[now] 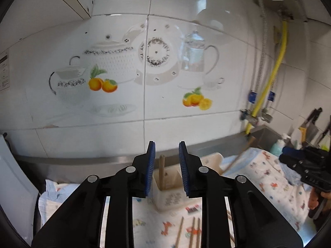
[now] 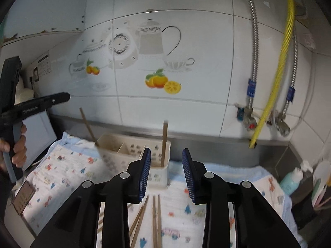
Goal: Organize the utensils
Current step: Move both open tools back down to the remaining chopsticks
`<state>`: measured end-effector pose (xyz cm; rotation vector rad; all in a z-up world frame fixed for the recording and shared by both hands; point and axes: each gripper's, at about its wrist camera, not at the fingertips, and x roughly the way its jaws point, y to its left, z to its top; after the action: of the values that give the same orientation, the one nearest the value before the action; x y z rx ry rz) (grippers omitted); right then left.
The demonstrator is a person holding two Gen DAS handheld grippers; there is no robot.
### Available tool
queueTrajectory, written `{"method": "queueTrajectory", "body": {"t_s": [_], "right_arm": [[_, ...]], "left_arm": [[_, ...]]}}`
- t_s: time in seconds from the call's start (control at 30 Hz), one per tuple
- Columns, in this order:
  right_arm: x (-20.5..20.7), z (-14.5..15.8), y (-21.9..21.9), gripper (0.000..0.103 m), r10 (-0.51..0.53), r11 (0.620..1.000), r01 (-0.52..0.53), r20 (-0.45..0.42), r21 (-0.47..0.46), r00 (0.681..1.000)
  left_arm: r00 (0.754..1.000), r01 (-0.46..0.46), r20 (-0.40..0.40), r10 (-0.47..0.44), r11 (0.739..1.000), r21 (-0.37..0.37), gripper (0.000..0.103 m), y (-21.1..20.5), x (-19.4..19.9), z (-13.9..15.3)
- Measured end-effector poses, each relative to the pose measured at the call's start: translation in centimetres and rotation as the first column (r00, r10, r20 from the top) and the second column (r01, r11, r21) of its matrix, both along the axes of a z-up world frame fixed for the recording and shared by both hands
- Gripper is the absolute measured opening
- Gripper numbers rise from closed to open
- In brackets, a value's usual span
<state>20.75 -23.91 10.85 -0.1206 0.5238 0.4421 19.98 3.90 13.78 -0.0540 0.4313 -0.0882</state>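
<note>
A cream utensil holder (image 2: 132, 150) with compartments stands on a patterned cloth (image 2: 68, 165) by the tiled wall; it also shows in the left wrist view (image 1: 171, 196). Two wooden chopsticks stand in it, one upright (image 2: 164, 142) and one leaning left (image 2: 88, 125). Several loose chopsticks (image 2: 156, 219) lie on the cloth in front of it, below my right gripper (image 2: 166, 173), which is open and empty. My left gripper (image 1: 167, 168) is open and empty above the holder, framing a standing chopstick (image 1: 161, 171). Loose chopsticks (image 1: 193, 232) lie below it.
A steel counter ledge (image 2: 217, 142) runs along the wall. A yellow hose (image 2: 277, 78) and metal hoses with valves hang at the right. A teal soap bottle (image 2: 291, 180) and a cup of utensils stand at the right. A phone (image 2: 22, 196) lies at the cloth's left edge.
</note>
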Motion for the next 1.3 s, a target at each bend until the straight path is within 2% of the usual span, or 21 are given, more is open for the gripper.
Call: {"method": "queueTrajectory", "body": {"t_s": [0.13, 0.23, 0.47, 0.6, 0.77, 0.9, 1.3], "right_arm": [[-3.0, -2.7, -1.0, 0.031, 0.015, 1.0, -0.014, -0.042, 0.015, 0.999], [-4.9, -5.7, -1.6, 0.031, 0.021, 1.0, -0.02, -0.094, 0.011, 0.995], [-7.3, -12.9, -3.0, 0.025, -0.009, 0.999, -0.002, -0.21, -0.052, 0.978], [-7.5, -15.8, -4.0, 0.023, -0.041, 0.998, 0.026, -0.259, -0.061, 0.965], [-7.3, -17.7, -4.6, 0.02, -0.049, 0.998, 0.035, -0.301, -0.052, 0.952], [-7.0, -18.5, -4.5, 0.018, -0.046, 0.998, 0.031, -0.319, -0.052, 0.947], [-5.5, -20.6, -2.9, 0.011, -0.022, 0.997, -0.008, -0.359, -0.081, 0.933]], "left_arm": [[1.0, 0.017, -0.01, -0.016, 1.0, 0.019, 0.024, -0.3, -3.6, -1.6], [0.999, 0.031, -0.042, -0.03, 0.999, 0.02, 0.024, -0.4, -6.1, -4.0], [0.985, 0.056, -0.162, -0.052, 0.998, 0.019, 0.024, 0.0, -9.8, -11.0], [0.961, 0.075, -0.268, -0.07, 0.997, 0.01, 0.024, 0.1, -11.0, -15.8], [0.931, 0.066, -0.361, -0.058, 0.998, 0.01, 0.024, 0.6, -11.9, -20.3], [0.909, 0.067, -0.413, -0.057, 0.998, 0.011, 0.024, 0.7, -12.1, -22.5], [0.887, 0.045, -0.459, -0.041, 0.999, -0.004, 0.024, 1.1, -11.8, -24.7]]}}
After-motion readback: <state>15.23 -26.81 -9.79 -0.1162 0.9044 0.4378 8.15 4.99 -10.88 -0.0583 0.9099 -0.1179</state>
